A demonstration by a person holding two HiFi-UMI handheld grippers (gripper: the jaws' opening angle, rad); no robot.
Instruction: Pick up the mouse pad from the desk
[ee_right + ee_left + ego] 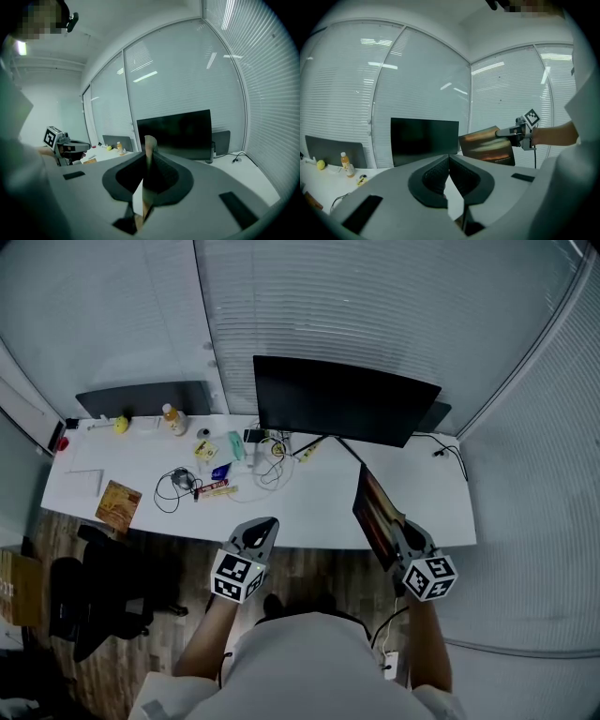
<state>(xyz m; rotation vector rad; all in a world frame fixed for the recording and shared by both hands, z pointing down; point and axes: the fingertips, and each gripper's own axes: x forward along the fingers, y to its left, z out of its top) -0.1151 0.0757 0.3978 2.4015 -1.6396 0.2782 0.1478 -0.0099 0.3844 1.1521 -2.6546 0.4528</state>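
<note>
Against blinded glass walls (375, 306): white desk (309, 512), black monitor (342, 399), mouse pad (374, 512) aloft.

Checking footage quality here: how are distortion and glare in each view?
Head view: fisheye bows the desk and blinds. Left gripper view: ceiling-light reflections streak the glass wall; the mouse pad looks sharp. Right gripper view: dark rounded corners, similar reflections.

Your room, listed from the white desk (309, 512): blind-covered glass walls (375, 306) behind it; wood floor (309, 568) before it; black chair (103, 587) off its left end.
</note>
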